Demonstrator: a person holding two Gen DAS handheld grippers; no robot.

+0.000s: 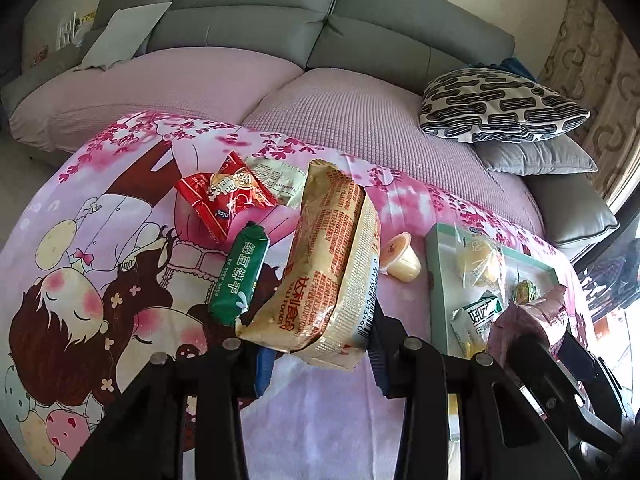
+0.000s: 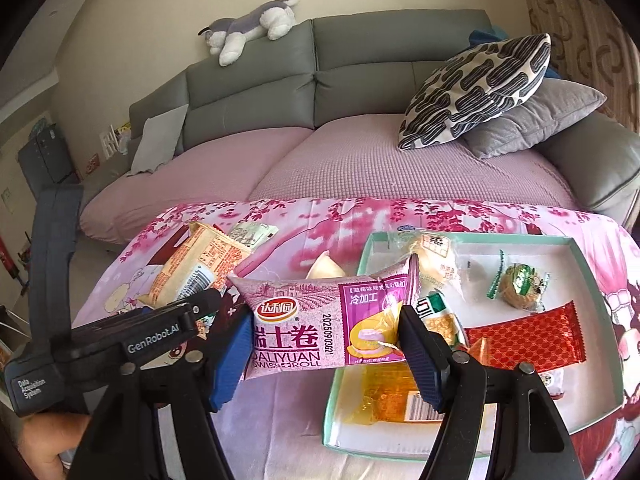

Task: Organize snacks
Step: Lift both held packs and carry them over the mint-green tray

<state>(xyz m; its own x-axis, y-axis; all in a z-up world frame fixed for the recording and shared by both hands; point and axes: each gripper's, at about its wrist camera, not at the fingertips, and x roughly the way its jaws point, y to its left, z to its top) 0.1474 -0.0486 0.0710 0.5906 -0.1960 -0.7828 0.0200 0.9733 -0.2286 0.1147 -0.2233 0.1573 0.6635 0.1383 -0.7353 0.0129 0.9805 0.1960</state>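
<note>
The left tool [image 1: 316,354] clamps a tan, orange-printed snack pack [image 1: 328,264] by its lower end, so the pack stands tilted up off the cloth in front of the camera, barcode along its right edge. The right tool [image 2: 324,354] grips a pink Swiss roll pack [image 2: 324,320] crosswise between its blue pads, its jaws fairly wide on the pack's length; the pack hangs level above the near left edge of the tray. Both tools point steeply downward, side by side. A bare hand [image 2: 48,440] shows under the left tool's body in the right wrist view.

Loose on the cloth lie a red wrapper [image 1: 222,200], a pale printed sachet [image 1: 276,180] just behind it, a green biscuit bar [image 1: 240,276] and a tipped jelly cup [image 1: 402,260]. The teal-rimmed tray [image 2: 592,264] to the right holds a clear-wrapped cake [image 2: 432,260], a small green-wrapped pastry [image 2: 520,284], a red patterned wrapper [image 2: 528,338], a green-and-white sachet [image 2: 438,316] and a yellow pack [image 2: 384,400].

Everything rests on a desk under a pink cartoon-printed cloth [image 2: 320,224]. Behind stands a grey sofa [image 2: 360,60] with mauve seat covers, a black-and-white patterned cushion [image 2: 476,92] on a grey cushion [image 2: 552,116], and a plush dog [image 2: 252,24] on the backrest.
</note>
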